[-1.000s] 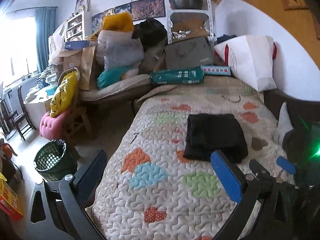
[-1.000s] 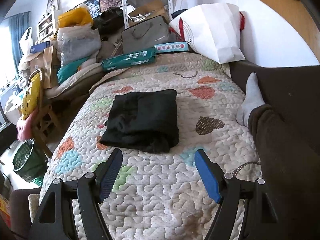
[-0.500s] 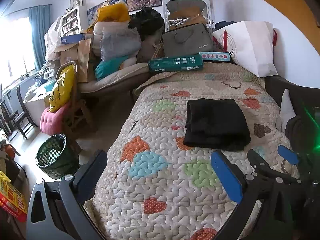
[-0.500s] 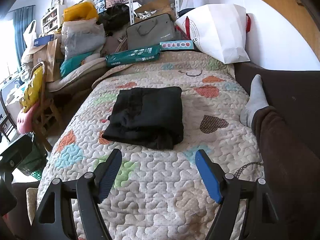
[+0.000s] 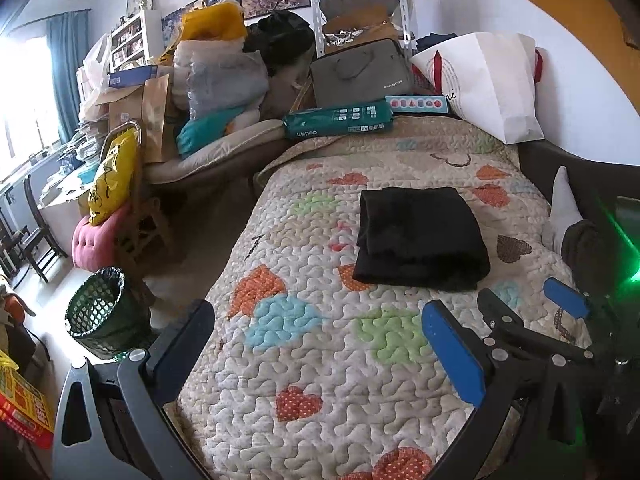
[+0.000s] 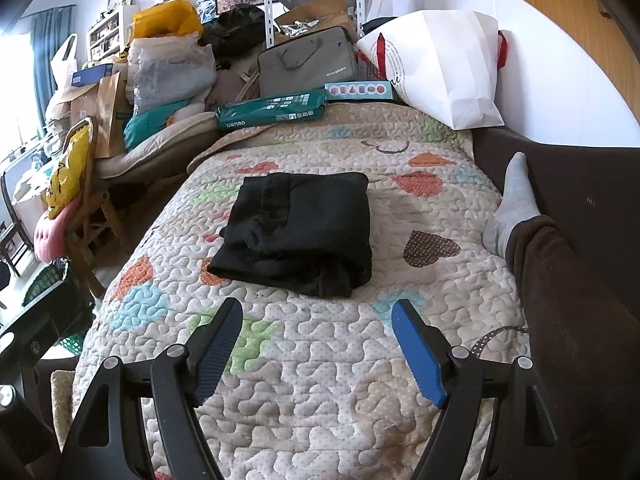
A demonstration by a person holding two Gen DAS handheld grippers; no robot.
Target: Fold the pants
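Note:
Black pants (image 5: 420, 236) lie folded into a flat rectangle on the heart-patterned quilt (image 5: 320, 360) of a bed. My left gripper (image 5: 316, 320) hovers over the quilt's near part, open and empty, well short of the pants. At the right edge of the left wrist view the right gripper (image 5: 524, 300) shows, also open. In the right wrist view the folded pants (image 6: 296, 232) sit just beyond my right gripper (image 6: 316, 312). Its blue pads are wide apart over the quilt (image 6: 320, 380) with nothing between them.
A person's leg in a brown trouser (image 6: 580, 320) and grey sock (image 6: 516, 200) rests along the bed's right side. A green box (image 5: 340, 120), a grey bag (image 5: 360, 72) and a white paper bag (image 5: 488, 84) crowd the far end. A green bin (image 5: 100, 308) stands on the floor at left.
The left wrist view has tipped a little, so the pants sit higher in it and more of the right gripper shows. The pants have not moved. Both grippers stay open.

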